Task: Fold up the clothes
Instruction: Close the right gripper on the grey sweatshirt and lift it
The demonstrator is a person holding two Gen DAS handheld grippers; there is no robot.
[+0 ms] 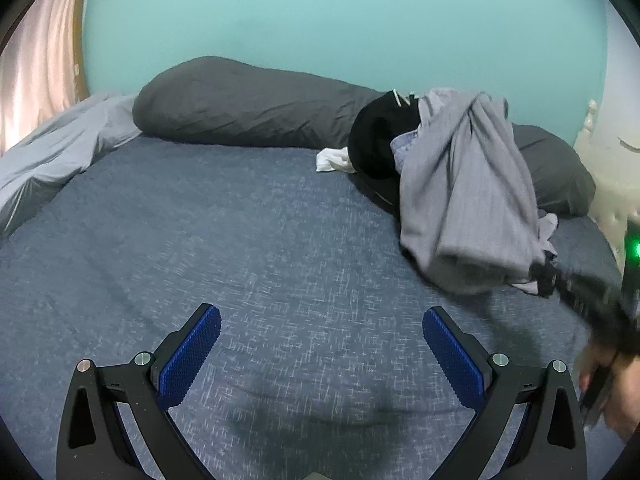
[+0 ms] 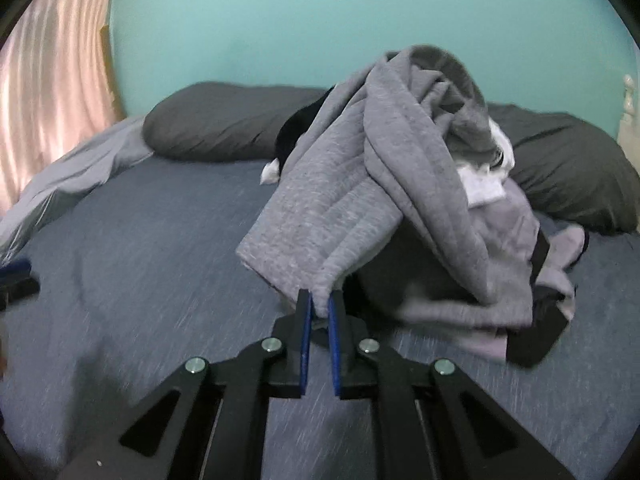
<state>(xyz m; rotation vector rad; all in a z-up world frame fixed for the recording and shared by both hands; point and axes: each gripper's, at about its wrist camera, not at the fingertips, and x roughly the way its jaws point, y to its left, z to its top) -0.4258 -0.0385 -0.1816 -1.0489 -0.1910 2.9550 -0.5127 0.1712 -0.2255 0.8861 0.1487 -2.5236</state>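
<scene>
Grey garment: a heathered grey sweatshirt-knit garment point(image 2: 352, 184), soft and thickly creased, draped in long folds over the clothes pile at the far right of the bed; one hem corner is pulled out toward the near side, and what kind of garment it is cannot be told.
Right gripper: the right gripper point(image 2: 320, 312) has its blue ribbed pads drawn narrow, pinching that hem corner between the jaws; black angular arms with silver rivets.
Left gripper: the left gripper point(image 1: 320, 344) hovers over bare bedding with its jaws spread wide and nothing between them; the pads are blue with a fine grid texture.
Pile: a black garment point(image 1: 372, 140), a scrap of white cloth point(image 1: 332, 160) and a bit of pale denim point(image 1: 404, 146) show from under the grey knit; most of each is covered.
Bed: a blue-grey bed cover point(image 1: 240, 240) with a flecked, woven look, mostly flat, with shallow wrinkles.
Pillows: one long charcoal pillow point(image 1: 240, 108) at the far side, a second dark pillow point(image 2: 572, 176) at the far right, partly behind the pile.
Left edge: a crumpled pale grey sheet point(image 1: 56, 156), smooth and slightly shiny, below a pink curtain point(image 2: 48, 100).
Hard to make out: in the left wrist view the right gripper's body is a dark motion smear at the right edge, with the person's hand point(image 1: 612, 396) cut off by the frame.
</scene>
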